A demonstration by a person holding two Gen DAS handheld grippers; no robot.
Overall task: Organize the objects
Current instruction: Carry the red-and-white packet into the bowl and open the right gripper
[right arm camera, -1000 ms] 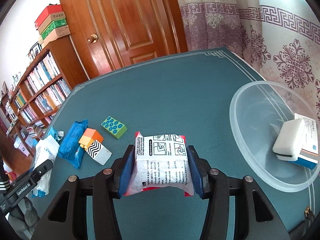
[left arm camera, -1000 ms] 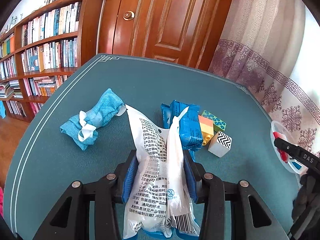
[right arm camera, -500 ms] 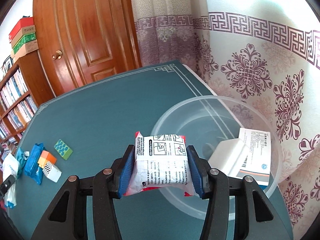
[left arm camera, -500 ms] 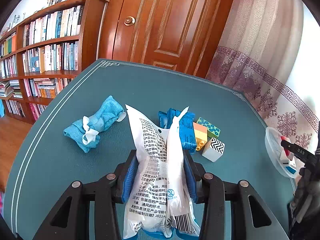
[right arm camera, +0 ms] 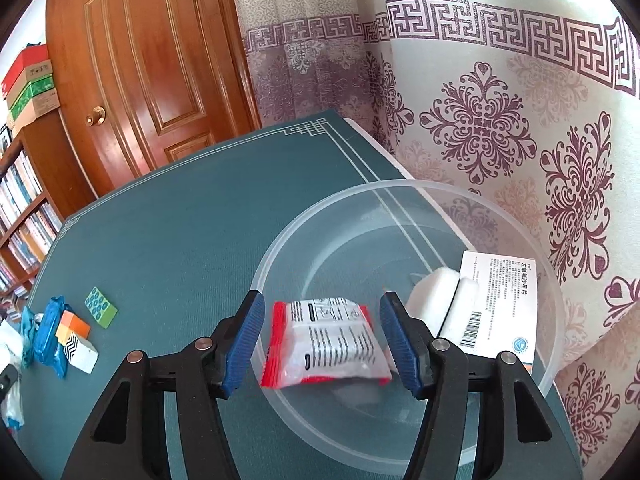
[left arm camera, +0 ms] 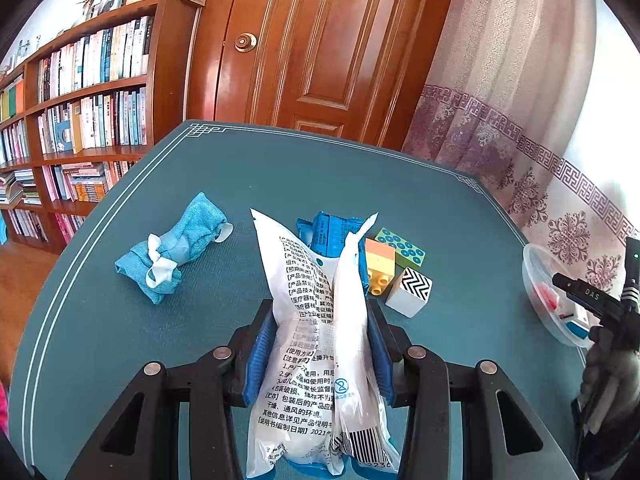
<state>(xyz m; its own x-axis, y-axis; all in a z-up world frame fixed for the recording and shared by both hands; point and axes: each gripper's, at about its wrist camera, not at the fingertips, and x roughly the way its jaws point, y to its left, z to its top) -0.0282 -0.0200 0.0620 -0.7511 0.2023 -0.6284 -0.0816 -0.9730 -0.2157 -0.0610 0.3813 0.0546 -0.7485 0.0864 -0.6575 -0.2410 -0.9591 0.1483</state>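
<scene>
My left gripper [left arm camera: 318, 340] is shut on a white printed pouch [left arm camera: 316, 320] and holds it above the green table [left arm camera: 240, 168]. My right gripper [right arm camera: 322, 338] is open over the clear plastic bowl [right arm camera: 280, 248]. A red-edged white packet [right arm camera: 326, 340] lies loose between its fingers, inside the bowl. A white medicine box [right arm camera: 496, 304] and a white block [right arm camera: 436, 296] also lie in the bowl. The bowl also shows in the left wrist view [left arm camera: 536, 276] at the far right.
On the table lie a blue cloth bundle [left arm camera: 176, 252], a blue packet [left arm camera: 328, 232], an orange brick [left arm camera: 378, 260], a green dotted brick [left arm camera: 402, 242] and a zigzag block [left arm camera: 410, 290]. A bookshelf [left arm camera: 80, 100], door [left arm camera: 312, 48] and curtain [right arm camera: 500, 120] surround the table.
My right gripper swung right over the bowl, opened and let go of the red-edged packet, which now lies in the bowl. My left gripper pulled back slightly, still holding the white pouch.
</scene>
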